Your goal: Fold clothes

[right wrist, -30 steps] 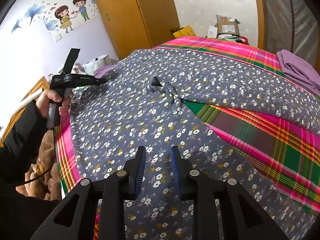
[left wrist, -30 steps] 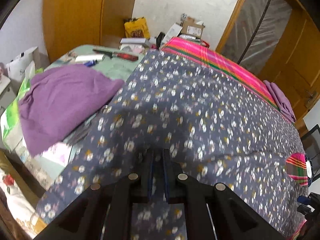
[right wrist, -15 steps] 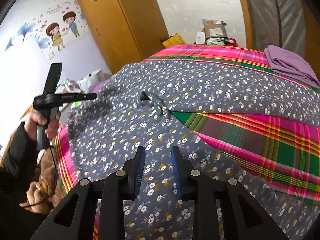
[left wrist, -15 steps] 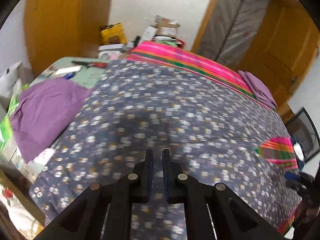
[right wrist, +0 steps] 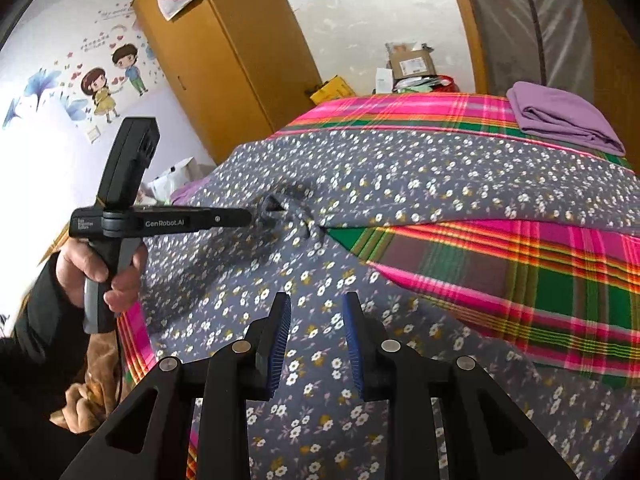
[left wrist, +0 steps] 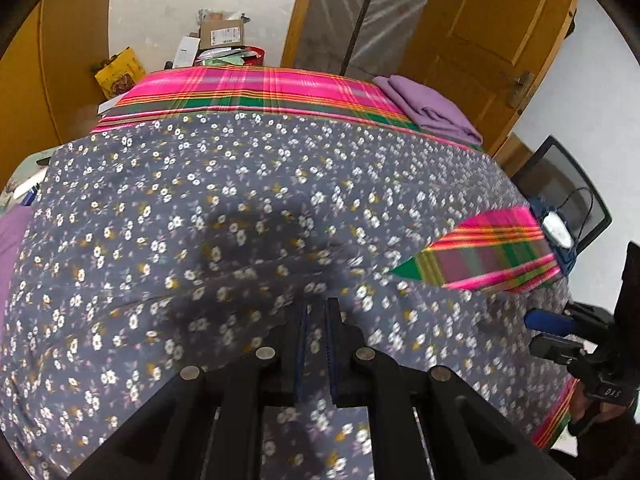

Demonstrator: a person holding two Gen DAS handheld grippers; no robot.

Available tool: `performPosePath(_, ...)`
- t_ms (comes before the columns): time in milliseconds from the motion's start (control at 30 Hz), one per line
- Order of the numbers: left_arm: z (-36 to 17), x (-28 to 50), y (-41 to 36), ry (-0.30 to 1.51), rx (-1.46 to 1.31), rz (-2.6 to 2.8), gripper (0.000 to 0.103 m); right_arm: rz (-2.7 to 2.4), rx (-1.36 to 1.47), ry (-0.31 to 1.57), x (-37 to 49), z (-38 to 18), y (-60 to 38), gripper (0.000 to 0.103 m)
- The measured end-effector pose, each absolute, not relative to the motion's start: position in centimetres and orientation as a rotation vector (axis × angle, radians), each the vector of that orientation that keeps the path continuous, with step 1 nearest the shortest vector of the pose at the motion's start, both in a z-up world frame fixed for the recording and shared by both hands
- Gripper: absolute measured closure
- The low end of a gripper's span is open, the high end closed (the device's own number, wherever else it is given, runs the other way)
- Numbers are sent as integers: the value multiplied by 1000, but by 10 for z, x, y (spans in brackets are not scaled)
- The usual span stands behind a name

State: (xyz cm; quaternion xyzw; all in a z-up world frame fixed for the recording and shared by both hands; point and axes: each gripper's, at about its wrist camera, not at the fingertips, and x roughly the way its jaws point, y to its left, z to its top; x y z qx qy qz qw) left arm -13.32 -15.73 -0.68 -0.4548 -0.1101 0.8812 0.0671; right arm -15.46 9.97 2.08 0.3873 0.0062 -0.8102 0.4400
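The left claw is pinched together, held level in a hand, while the right claw gapes.

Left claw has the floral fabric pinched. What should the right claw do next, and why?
Probably lower the right claw onto the floral garment just below it and close. Its jaws stand open and empty, while the left claw is shut on a bunched peak of cloth; a second grip seems needed to fold.

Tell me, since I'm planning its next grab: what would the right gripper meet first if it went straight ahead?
Probably the floral cloth: the open right gripper points over it, with nothing between. Beyond lies the plaid blanket; depth is unclear.
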Motion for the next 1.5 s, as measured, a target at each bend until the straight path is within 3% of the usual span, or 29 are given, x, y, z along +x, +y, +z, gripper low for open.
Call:
performPosePath(267,43,-115,-169,-352,-1161,2822,95,-1979,837,-173,-174,47,117,75)
performPosePath(400,65,-108,-175,-317,-1086,2932,95,-1926,822,-199,-184,56,111,56)
performPosePath(700,81,-109,-186,-268,-1069,3035,95,-1974,813,-10,-194,78,90,46)
performPosePath(1233,122,-132,-277,-402,-1150,3090,95,-1962,697,259,-228,153,41,46)
performPosePath(1500,87,-165,-323,-462,-1258,3058,94,-1899,763,345,-265,127,2,46)
